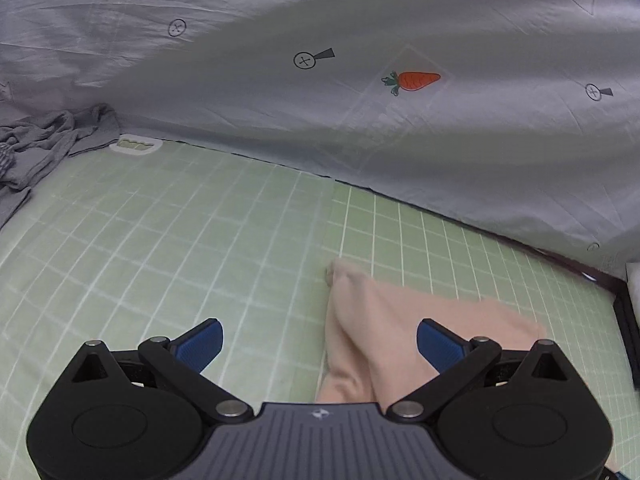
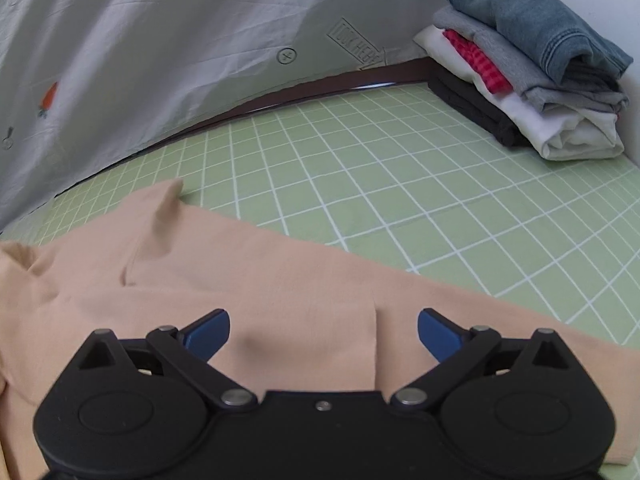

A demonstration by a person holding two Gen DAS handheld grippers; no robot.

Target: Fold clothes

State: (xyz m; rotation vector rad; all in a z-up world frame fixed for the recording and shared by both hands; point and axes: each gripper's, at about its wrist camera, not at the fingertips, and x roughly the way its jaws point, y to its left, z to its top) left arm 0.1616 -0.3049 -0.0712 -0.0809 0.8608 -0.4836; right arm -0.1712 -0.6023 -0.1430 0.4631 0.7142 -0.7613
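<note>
Green gridded matting [image 1: 160, 220] is your work surface, backed by a grey sheet [image 1: 360, 140] printed with carrots, and the peach garment [image 1: 400, 320] is the landmark for everything below.

From the left wrist view, your left gripper [image 1: 320, 338] has its blue pads spread wide and holding nothing. The garment lies ahead and toward the right-hand pad, with a pointed corner poking away from you onto the mat; most of the cloth runs off to the right of this gripper. Well apart from the garment, at the far left, sits a crumpled grey heap [image 1: 40, 148], probably clothes waiting their turn, though the edge of the lens makes that hard to confirm.

From the right wrist view, your right gripper [image 2: 324, 334] is also spread and empty, hanging directly over the peach garment [image 2: 240, 280]. The cloth's long axis runs left to right across the fingers, with a vertical fold line just between the pads. Beyond the garment, far right, stands a stack of folded clothes [image 2: 528, 60].

Your right hand is the nearer one; the left needs to shift rightward to reach an edge.
</note>
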